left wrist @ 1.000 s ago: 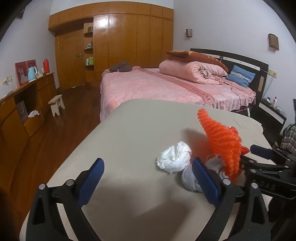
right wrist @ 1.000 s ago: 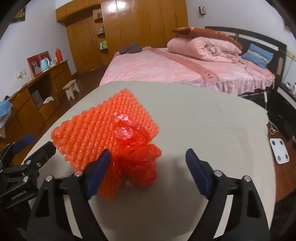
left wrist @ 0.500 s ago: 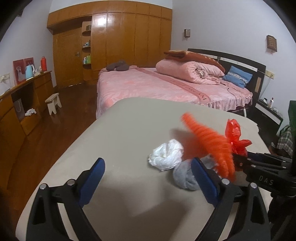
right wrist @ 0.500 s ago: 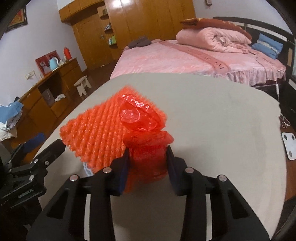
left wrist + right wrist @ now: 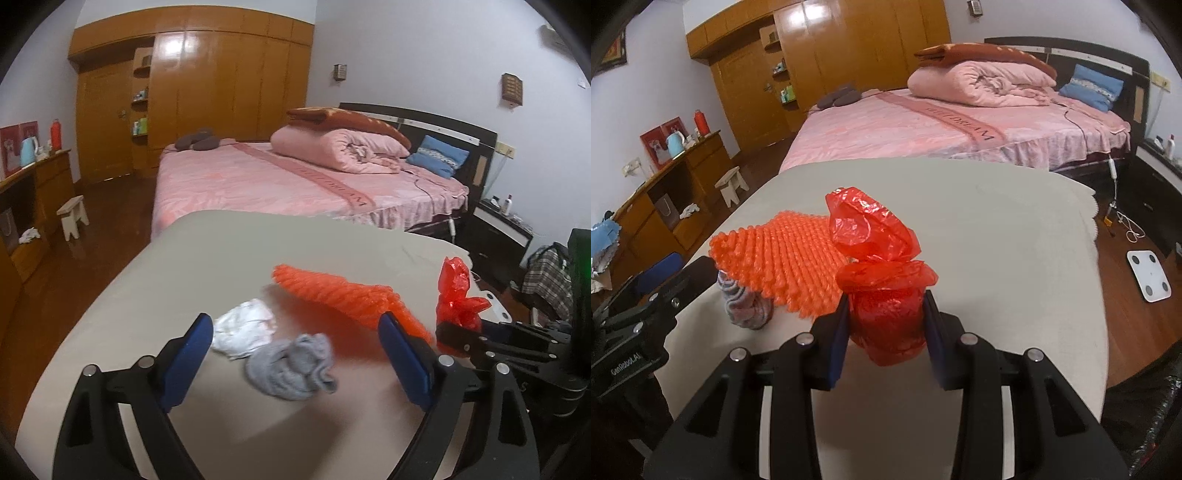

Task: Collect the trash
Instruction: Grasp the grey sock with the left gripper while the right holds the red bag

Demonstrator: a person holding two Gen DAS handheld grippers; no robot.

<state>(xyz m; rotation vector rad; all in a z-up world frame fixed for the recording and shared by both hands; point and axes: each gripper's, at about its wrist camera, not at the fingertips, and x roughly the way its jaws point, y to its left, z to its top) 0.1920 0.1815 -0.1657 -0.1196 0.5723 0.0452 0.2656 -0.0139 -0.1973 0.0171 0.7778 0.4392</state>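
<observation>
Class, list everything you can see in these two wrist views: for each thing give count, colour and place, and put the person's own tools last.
red bag: one, red, clamped in the right tool
mesh: one, orange, on the table by the bag
white wad: one, white, on the table left of the mesh
grey wad: one, grey, on the table just in front of the white wad
table: one, beige, nearest
bed: one, pink, behind the table
wardrobe: one, brown, far wall
stool: one, pale, on the floor at left
scale: one, white, on the floor at right
left tool: one, black with blue pads, open, empty
right tool: one, black with blue pads, shut on the red bag
</observation>
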